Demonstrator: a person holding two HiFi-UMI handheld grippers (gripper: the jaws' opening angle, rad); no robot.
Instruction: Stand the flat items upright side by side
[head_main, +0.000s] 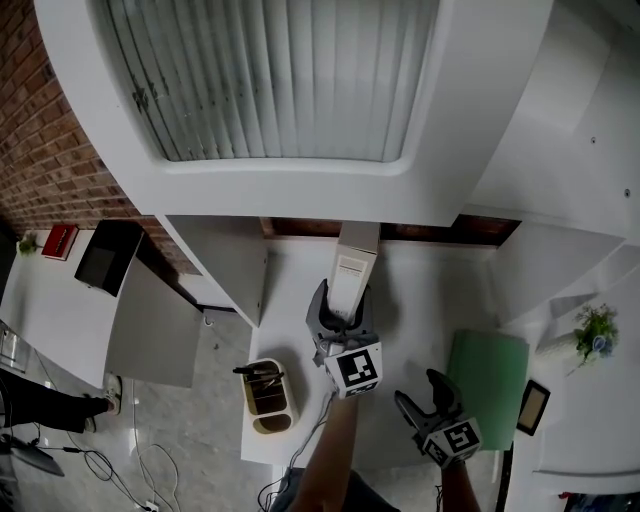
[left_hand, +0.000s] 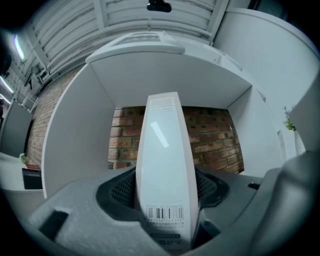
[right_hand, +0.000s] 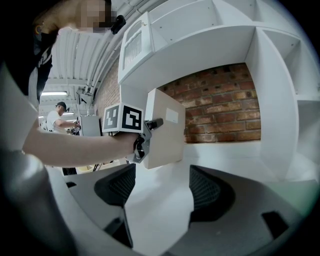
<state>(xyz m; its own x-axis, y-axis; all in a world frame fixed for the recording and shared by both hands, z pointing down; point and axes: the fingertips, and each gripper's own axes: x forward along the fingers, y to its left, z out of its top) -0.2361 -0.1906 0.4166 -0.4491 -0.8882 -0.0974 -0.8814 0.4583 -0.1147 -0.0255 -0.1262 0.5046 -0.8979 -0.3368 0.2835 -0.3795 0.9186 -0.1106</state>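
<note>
My left gripper (head_main: 340, 318) is shut on a flat white box (head_main: 352, 268), held on edge at the mouth of the white shelf compartment (head_main: 300, 250). In the left gripper view the box (left_hand: 165, 150) stands upright between both pads (left_hand: 123, 192), its barcode end nearest the camera. The right gripper view shows that box (right_hand: 167, 127) side-on, slightly tilted, with the left gripper (right_hand: 144, 142) at its near edge. I cannot tell whether the box touches the shelf floor. A flat green item (head_main: 490, 372) lies on the desk. My right gripper (head_main: 424, 394) hovers beside it, open and empty (right_hand: 157, 192).
A cream pen holder (head_main: 268, 398) sits at the desk's front left. A dark framed tablet (head_main: 531, 407) and a small plant (head_main: 595, 330) are at the right. A brick wall (left_hand: 215, 135) backs the compartment. A person (right_hand: 56, 116) stands in the far background.
</note>
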